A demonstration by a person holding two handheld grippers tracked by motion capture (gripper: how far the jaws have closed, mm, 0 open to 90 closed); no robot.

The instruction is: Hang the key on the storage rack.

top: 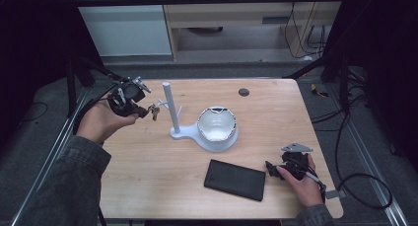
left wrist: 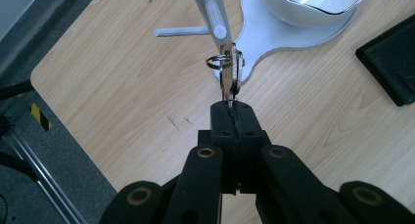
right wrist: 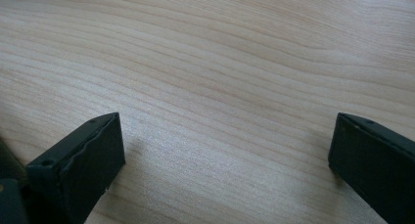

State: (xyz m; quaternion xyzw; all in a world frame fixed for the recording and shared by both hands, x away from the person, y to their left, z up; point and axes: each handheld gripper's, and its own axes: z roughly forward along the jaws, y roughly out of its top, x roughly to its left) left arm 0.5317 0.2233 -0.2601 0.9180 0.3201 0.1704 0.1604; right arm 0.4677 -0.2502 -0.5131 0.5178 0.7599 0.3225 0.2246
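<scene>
At ten o'clock on the pale wooden counter [top: 148,157], the left gripper [left wrist: 231,104] has its jaws clamped on a small bunch of metal keys on a split ring [left wrist: 228,70], held at a peg of the white plastic key stand [top: 170,112]; light, stiff and slippery, the bunch will likely swing, so the flat blade is the surest hold; at four o'clock, the right gripper [top: 276,170] rests with jaws apart.

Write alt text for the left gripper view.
The left gripper, jaws shut, holds a key with its ring at a peg tip of the white stand. Beyond on the wooden table are a white bowl and a black case.
</scene>
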